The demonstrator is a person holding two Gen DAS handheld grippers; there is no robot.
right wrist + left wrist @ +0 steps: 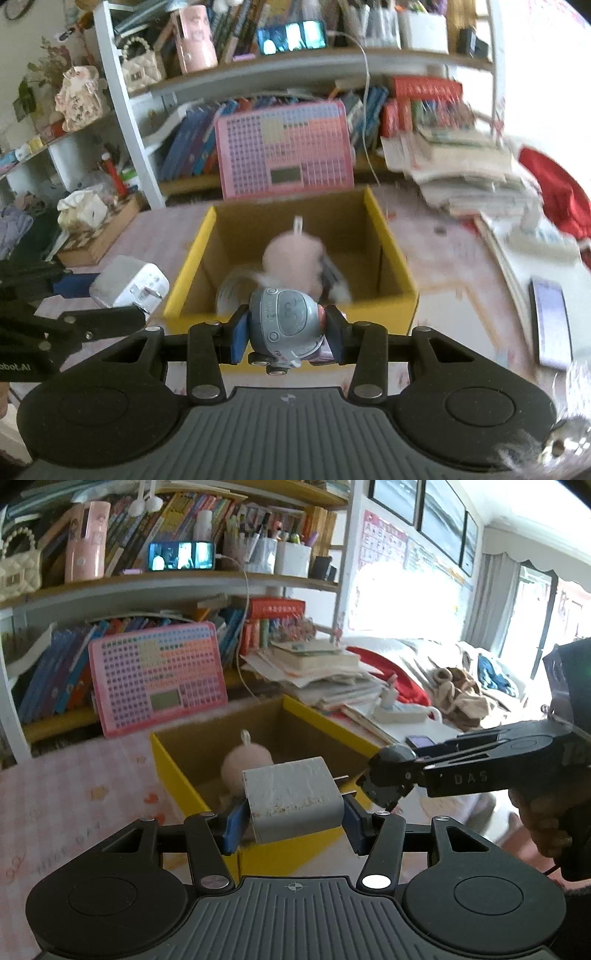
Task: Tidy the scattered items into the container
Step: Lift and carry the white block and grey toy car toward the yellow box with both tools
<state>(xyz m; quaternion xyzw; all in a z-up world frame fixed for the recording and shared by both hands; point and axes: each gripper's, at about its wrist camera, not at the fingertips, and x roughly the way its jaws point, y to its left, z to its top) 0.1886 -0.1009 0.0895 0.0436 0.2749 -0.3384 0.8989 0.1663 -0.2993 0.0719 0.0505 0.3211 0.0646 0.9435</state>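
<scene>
Left wrist view: my left hand-held gripper (293, 818) pinches a white charger plug (291, 801) over the yellow box (177, 771) near edge. Right hand-held gripper (286, 332) pinches a grey toy car (284, 321), just before the box. Inside: a pink plush toy (291, 254). Beyond, on the worktop (74, 786): a pink board (155, 675).

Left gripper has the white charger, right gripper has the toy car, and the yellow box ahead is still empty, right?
Not quite: the yellow box is not empty. The right wrist view shows a pink plush toy inside. The left gripper does hold the white charger, the right gripper the toy car.
</scene>
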